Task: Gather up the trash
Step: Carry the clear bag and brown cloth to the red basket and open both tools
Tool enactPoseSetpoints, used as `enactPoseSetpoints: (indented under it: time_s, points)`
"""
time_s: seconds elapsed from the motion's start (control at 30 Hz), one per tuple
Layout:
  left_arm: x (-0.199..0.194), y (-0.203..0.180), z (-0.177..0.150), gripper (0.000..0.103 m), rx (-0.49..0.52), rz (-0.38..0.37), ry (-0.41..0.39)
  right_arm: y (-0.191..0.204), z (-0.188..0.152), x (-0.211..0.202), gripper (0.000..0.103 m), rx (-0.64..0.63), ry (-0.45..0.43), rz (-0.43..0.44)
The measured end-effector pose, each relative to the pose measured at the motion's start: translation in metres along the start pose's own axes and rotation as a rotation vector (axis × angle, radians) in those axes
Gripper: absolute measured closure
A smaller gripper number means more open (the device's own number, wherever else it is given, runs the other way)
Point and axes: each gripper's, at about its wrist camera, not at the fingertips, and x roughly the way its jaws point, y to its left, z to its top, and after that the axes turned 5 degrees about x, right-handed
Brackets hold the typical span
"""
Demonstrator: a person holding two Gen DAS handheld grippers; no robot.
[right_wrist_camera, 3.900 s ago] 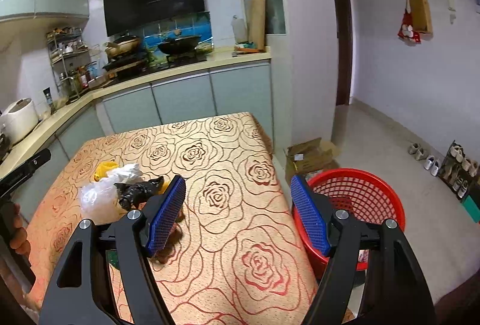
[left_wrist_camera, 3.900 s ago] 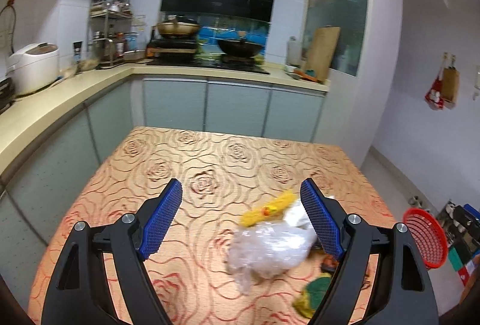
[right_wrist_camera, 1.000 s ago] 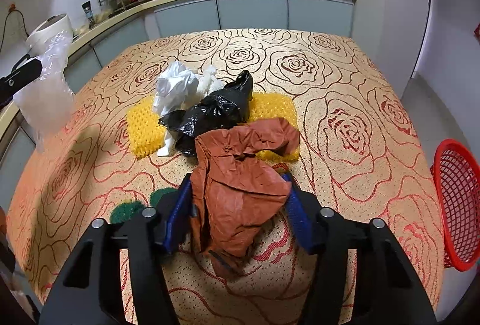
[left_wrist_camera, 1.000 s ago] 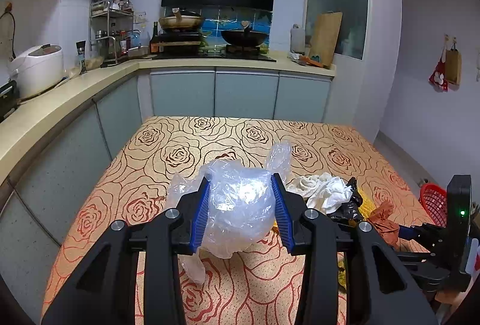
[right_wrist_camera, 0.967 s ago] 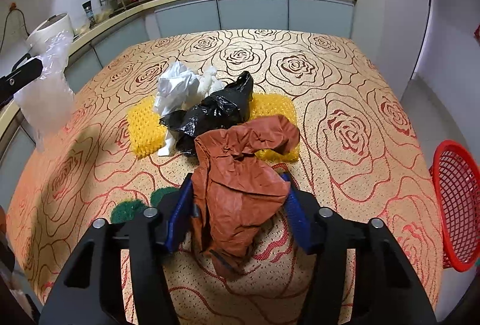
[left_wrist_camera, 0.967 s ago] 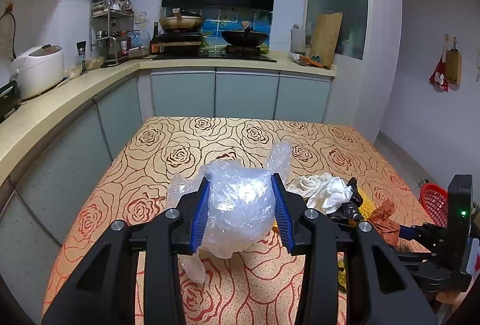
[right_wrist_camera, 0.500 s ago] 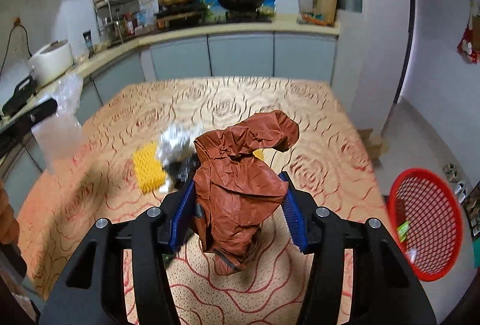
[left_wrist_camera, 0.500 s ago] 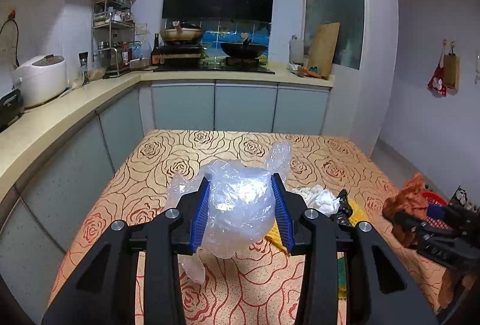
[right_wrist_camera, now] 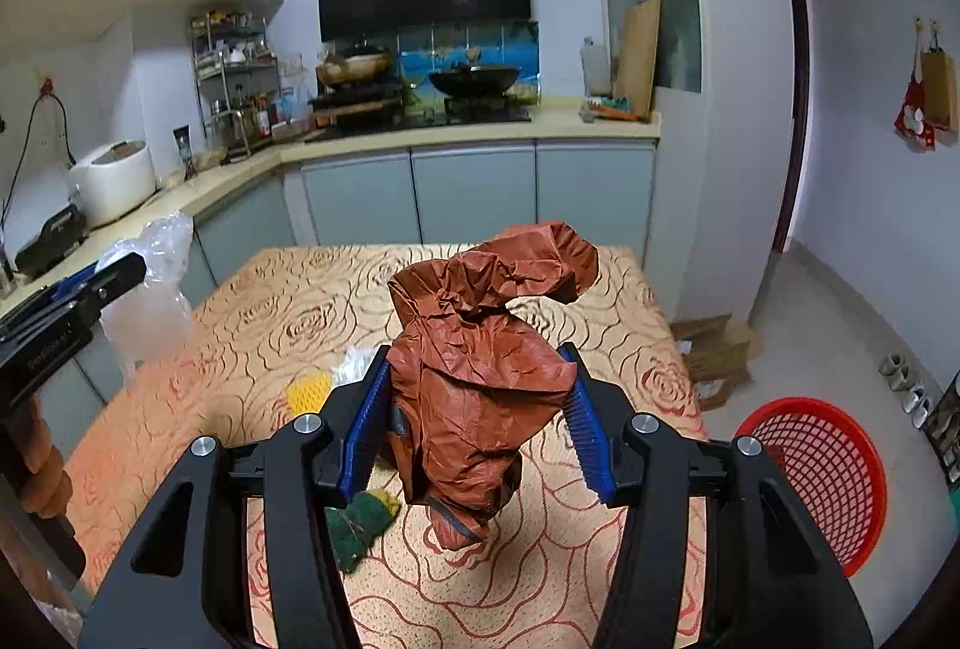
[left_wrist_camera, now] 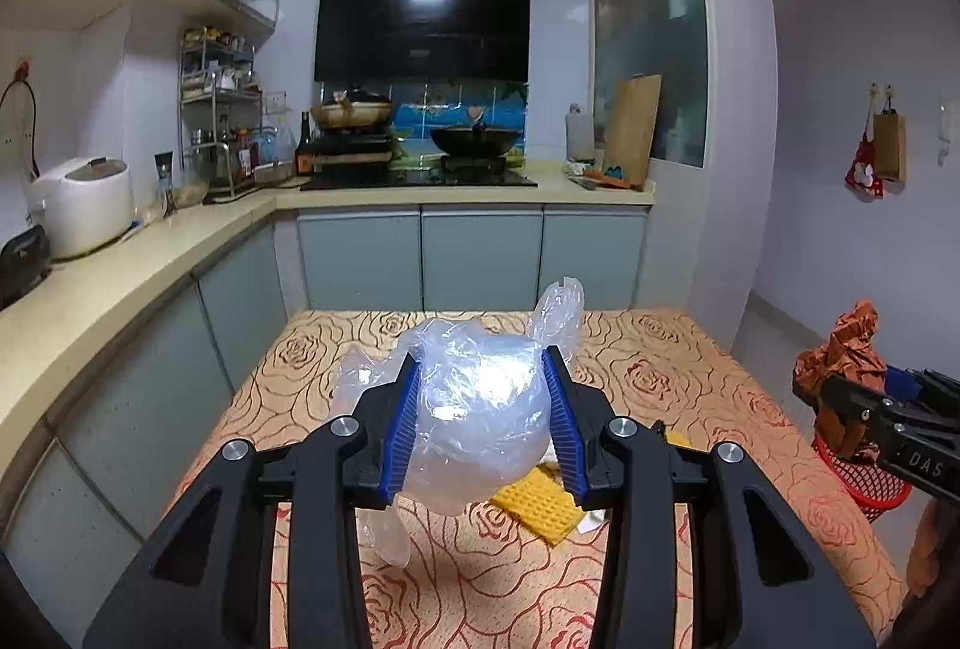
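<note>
Left gripper (left_wrist_camera: 483,424): its blue pads are closed on a clear plastic bag (left_wrist_camera: 480,409), squeezing the bag's puffed middle from both sides; gripping the bulk rather than a loose corner likely keeps so slippery a thing from sliding out.
Clear bag's position: held in the air above the table (left_wrist_camera: 672,349), with a loose tail hanging below the jaws and a flap standing up at its upper right.
Right gripper (right_wrist_camera: 474,421): narrowed on a crumpled brown bag (right_wrist_camera: 480,367), pads pressing the wad at mid-height; its top flops over to the right and its lower end dangles clear of the cloth.
Why both are raised: each piece hangs free of the tabletop, which would let it be carried sideways without dragging across the other scraps.
Trash on the table: a yellow sponge cloth (left_wrist_camera: 540,505) lies under the left gripper, white crumpled plastic (right_wrist_camera: 354,364) sits just beside it, and a green scouring pad (right_wrist_camera: 354,526) lies near the right gripper's left finger.
Red basket (right_wrist_camera: 822,475): on the floor past the table's right edge, below the right gripper's side; it appears to be where the trash is meant to go.
Stage, as a judgement: two pieces picked up and not yet dropped; the right-hand load is the nearer to the basket.
</note>
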Motion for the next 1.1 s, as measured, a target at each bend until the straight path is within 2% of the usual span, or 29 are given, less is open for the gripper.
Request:
enactPoseSetpoints:
  time_s: [0.53,1.1]
  points:
    - [0.003,-0.042,0.018,0.065,0.049,-0.079,-0.041,-0.035,0.013,-0.027,0.051,0.056,-0.072,-0.055]
    - [0.025,-0.13,0.024,0.065,0.106,-0.265,-0.036,-0.104,0.006,-0.044,0.051,0.163,-0.09,-0.2]
